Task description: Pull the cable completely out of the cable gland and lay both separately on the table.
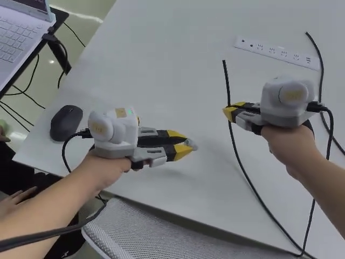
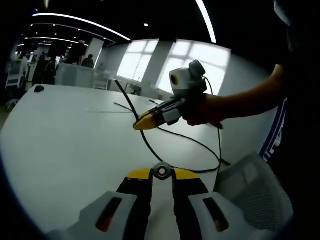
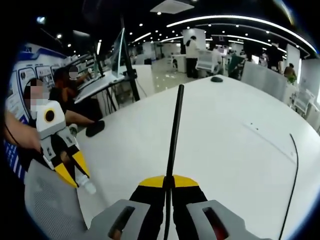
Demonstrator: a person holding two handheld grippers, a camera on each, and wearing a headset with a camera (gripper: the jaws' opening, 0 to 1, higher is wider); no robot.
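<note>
We note the cable (image 1: 240,162) is fully out of the cable gland (image 1: 192,144), and the two are well apart, each held in its own gripper above the white tabletop (image 1: 161,65). The left tongs (image 1: 183,145) are nearly pressed together, pinching the gland at their yellow tips. In the left gripper view the gland (image 2: 162,171) shows as a small grey ring, end-on, between the two tips. We cannot tell from the pictures whether the gland touches the tabletop; in the head view it appears just above it. The right tongs (image 1: 228,112) are pressed together on the thin black cable, gripping it a short way below its free end. That end stands out straight past the tips, as the right gripper view shows (image 3: 175,125). Below the tongs, the cable sags to the tabletop and runs across it toward the near edge at the person's right. The two grippers point toward each other, with a bare stretch of tabletop between them. Elsewhere we see a dark mouse (image 1: 66,122) near the tabletop's left edge, a white power strip (image 1: 277,51) at the far side, and a second black lead (image 1: 321,70) curving past it. An open laptop (image 1: 19,35) sits on a separate stand at far left. The grey mesh back of a chair (image 1: 140,234) sits below the near edge.
</note>
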